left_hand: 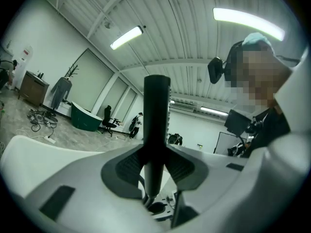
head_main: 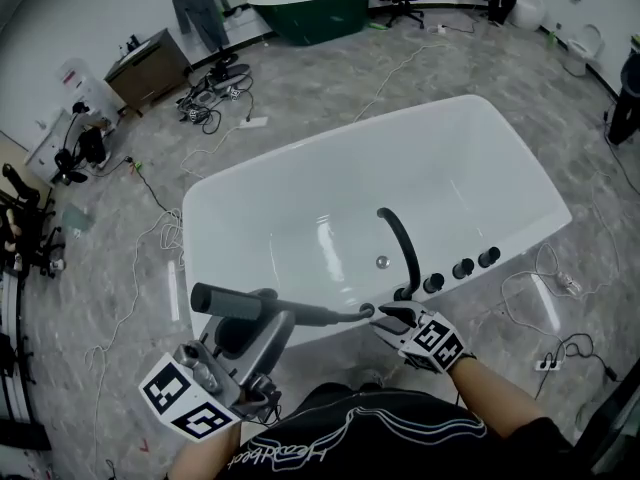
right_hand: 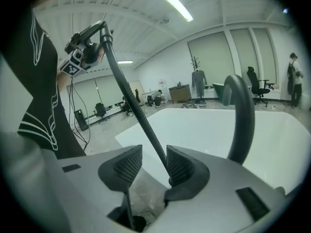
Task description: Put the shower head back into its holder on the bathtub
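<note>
Left gripper [head_main: 258, 320]: jaws clamped on the shower head [head_main: 225, 301], both pads pressed to its black handle. In the left gripper view the handle stands straight up between the pads. In the head view the shower head is held about level in front of the person, over the near left edge of the tub [head_main: 350, 133], with its thick end toward the view's left. It is off the rim fittings. The hose [head_main: 340, 316] runs from the handle's thin end rightward to the right gripper [head_main: 390, 318], which sits at the near rim just beside the base of the spout [head_main: 400, 243]. Right gripper: jaws spread, not pinching. The hose passes between them and lies against one pad, with a clear gap to the other. The spout arches over the tub; a row of knobs [head_main: 462, 268] sits on the rim beyond it. I cannot pick out the holder among these fittings.
</note>
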### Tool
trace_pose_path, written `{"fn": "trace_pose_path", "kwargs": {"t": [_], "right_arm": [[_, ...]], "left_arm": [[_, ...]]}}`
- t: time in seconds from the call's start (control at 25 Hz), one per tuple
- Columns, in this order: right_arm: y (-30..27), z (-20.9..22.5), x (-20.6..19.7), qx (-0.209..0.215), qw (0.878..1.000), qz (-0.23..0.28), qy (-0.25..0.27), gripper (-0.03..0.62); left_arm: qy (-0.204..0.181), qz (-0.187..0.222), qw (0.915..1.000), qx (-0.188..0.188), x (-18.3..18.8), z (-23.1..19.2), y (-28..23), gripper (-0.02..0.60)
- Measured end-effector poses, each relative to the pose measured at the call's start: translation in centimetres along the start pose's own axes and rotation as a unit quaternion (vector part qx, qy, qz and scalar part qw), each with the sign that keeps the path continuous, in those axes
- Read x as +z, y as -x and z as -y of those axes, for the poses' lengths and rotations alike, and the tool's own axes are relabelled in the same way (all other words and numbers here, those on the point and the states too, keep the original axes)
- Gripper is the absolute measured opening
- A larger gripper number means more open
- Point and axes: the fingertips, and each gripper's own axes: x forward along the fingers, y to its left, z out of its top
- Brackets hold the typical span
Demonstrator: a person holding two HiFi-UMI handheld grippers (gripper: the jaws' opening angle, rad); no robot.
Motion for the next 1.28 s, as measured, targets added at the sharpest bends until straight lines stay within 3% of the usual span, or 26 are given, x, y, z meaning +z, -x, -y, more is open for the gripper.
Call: {"fn": "trace_pose_path", "kwargs": {"t": [0.28,0.56,0.96,1.28], "right_arm": [[3.6,0.4,1.2,0.001,0.999,0.041,-0.035,0.136],[6.1,0.5,1.2,-0.002,0.997,0.061,-0.049,0.074],[7.3,0.8,0.3,-0.019,0.994,0.065,-0.084,0.063],[8.0,1.0,-2.3,-0.035,0.992,0.051,-0.113,0.061]], "left_arm": [[-0.042,-0.055,0.9976,-0.008,-3.9,0.0,-4.0,0.132],[-0.102,-0.110,0.9888,0.001,-8.1,-0.4,-6.2,0.132],[-0.107,-0.167,0.9802,0.006,-16.0,-2.9,-9.0,0.132],[-0.097,-0.178,0.9791,0.019,-23.3,-5.4,-11.4,0.132]]}}
